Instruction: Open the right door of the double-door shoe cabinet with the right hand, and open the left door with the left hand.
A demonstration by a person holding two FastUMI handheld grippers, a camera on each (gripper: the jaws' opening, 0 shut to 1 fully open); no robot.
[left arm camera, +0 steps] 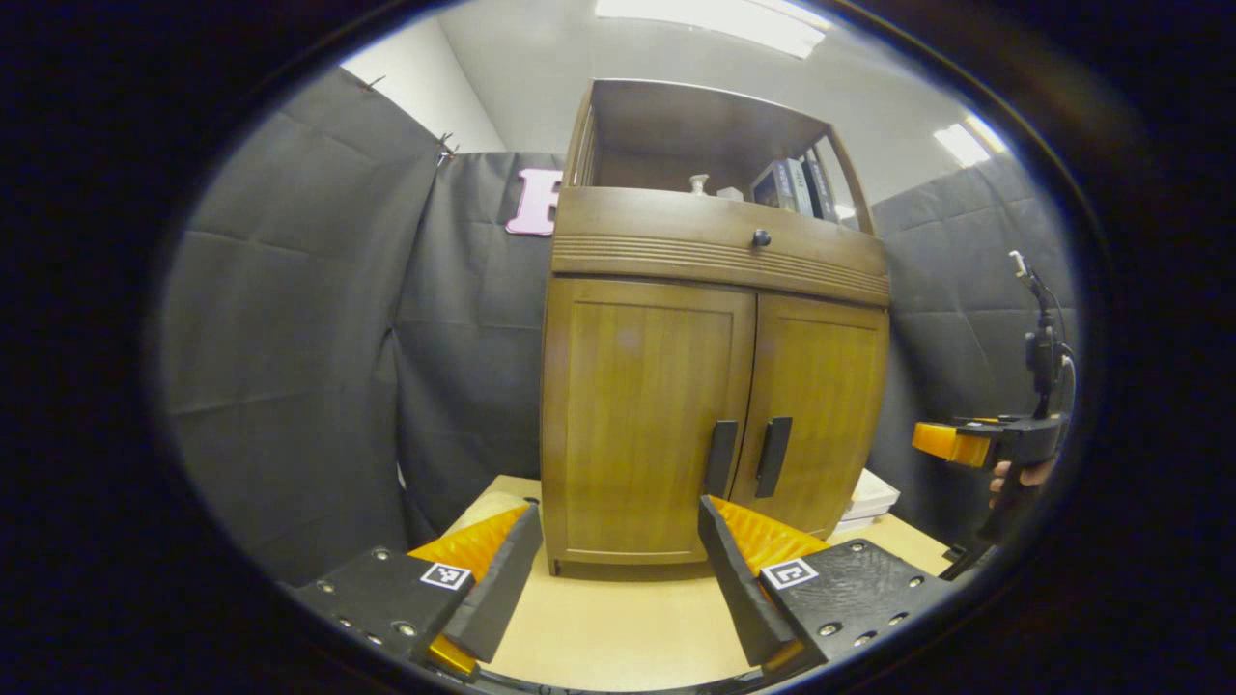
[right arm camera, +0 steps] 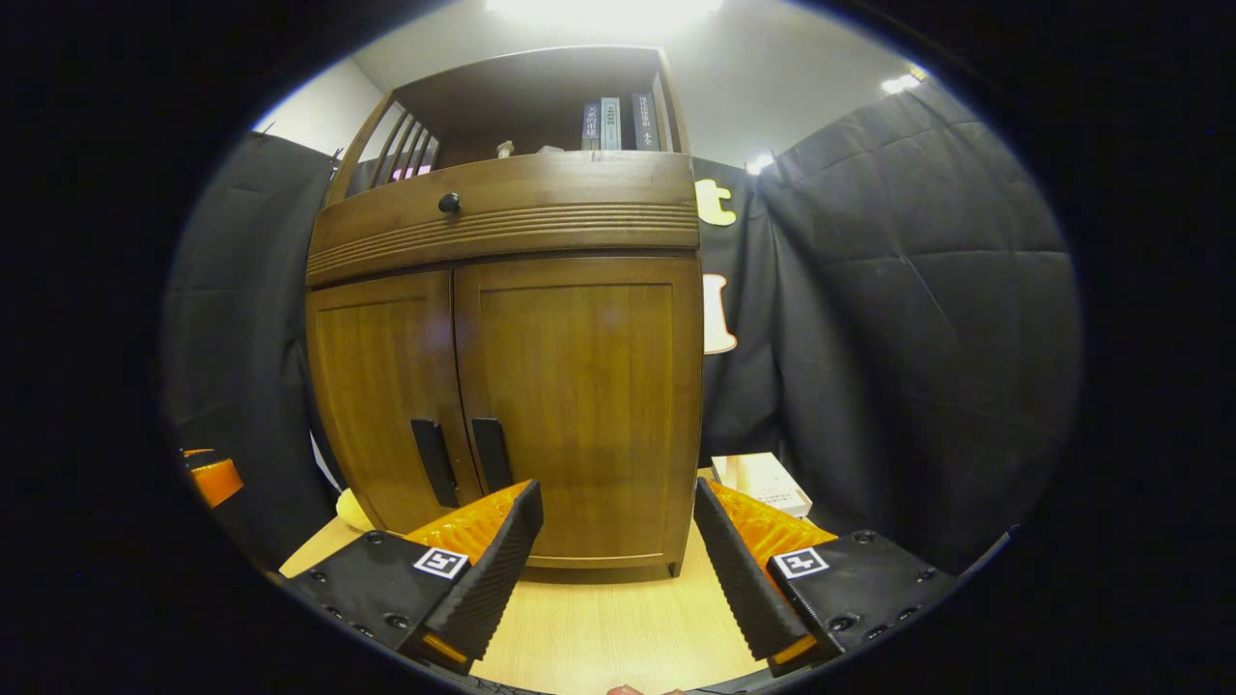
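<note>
Wooden double-door shoe cabinet [right arm camera: 502, 367] standing upright on the light surface [right arm camera: 599, 618], straight ahead of both cameras, both doors closed. Above the doors a drawer front with a small dark knob [right arm camera: 449, 203], and higher an open shelf with books [right arm camera: 618, 124]. Right door [right arm camera: 579, 405] and left door [left arm camera: 642, 415] stiff flat panels, probably light to swing on side hinges, no risk of bending. Best hold at the two dark vertical handles near the middle seam: right handle [right arm camera: 491, 454], left handle [left arm camera: 720, 458], both slim and likely smooth, so a grip across the bar and a pull outward along the hinge arc seems right. Left hand-held gripper [left arm camera: 618, 569] wide open, holding nothing, close before the left door. Right hand-held gripper [right arm camera: 618, 560] wide open too, empty, near the right door, not yet touching. A small box [right arm camera: 768, 483] lying beside the cabinet.
</note>
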